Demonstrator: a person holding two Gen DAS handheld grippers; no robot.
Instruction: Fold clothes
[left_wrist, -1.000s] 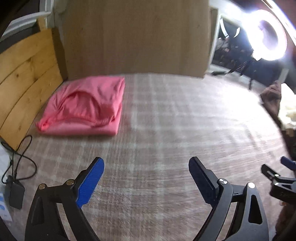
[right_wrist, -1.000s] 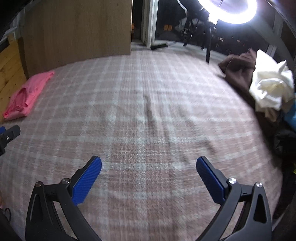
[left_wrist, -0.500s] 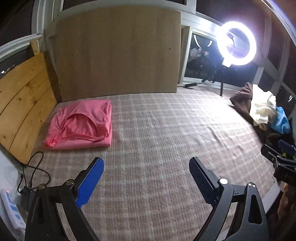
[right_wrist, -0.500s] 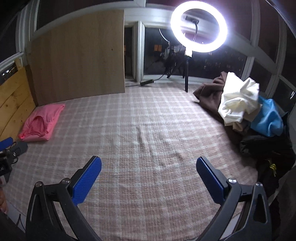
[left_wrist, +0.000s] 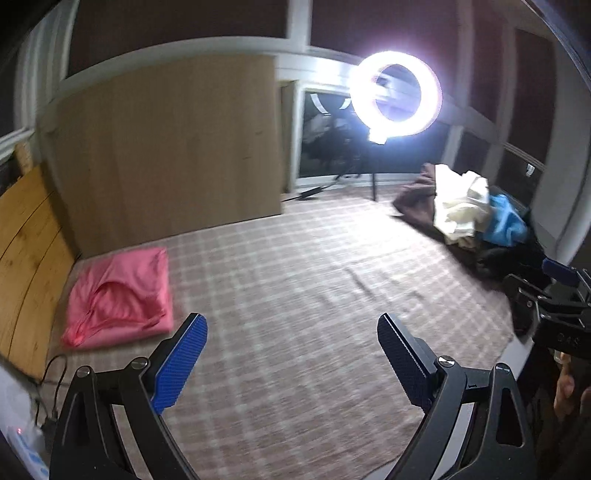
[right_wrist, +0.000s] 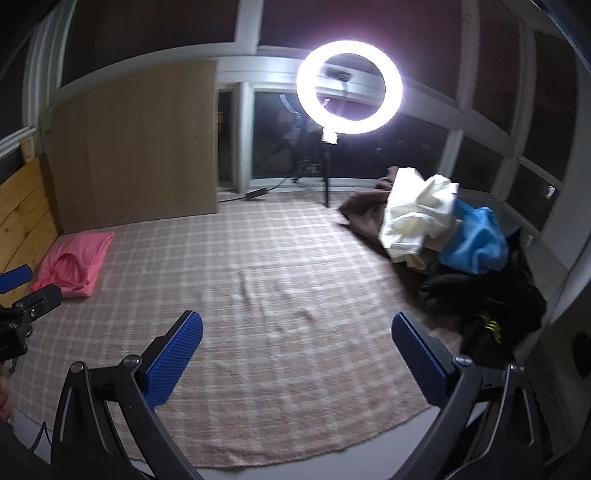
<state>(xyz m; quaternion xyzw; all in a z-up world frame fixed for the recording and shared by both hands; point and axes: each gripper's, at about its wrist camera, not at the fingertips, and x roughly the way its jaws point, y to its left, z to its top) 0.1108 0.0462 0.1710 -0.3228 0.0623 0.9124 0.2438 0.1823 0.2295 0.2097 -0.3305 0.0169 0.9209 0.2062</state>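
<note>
Right gripper (left_wrist: 554, 295) is cut off at the left-view edge, black clothes (right_wrist: 491, 295) are too dark to make out, bed cover (left_wrist: 295, 406) is all blurry.

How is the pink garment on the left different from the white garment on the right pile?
The pink folded garment lies flat and squared on the checked blanket; the white crumpled garment sits bunched, unfolded. The pink one lies alone beside the wooden boards; the white one rests atop other clothes, against the blue garment. Neither is held by a claw.

Pink garment (left_wrist: 122, 295), pink-and-white plaid blanket (left_wrist: 295, 277)
</note>
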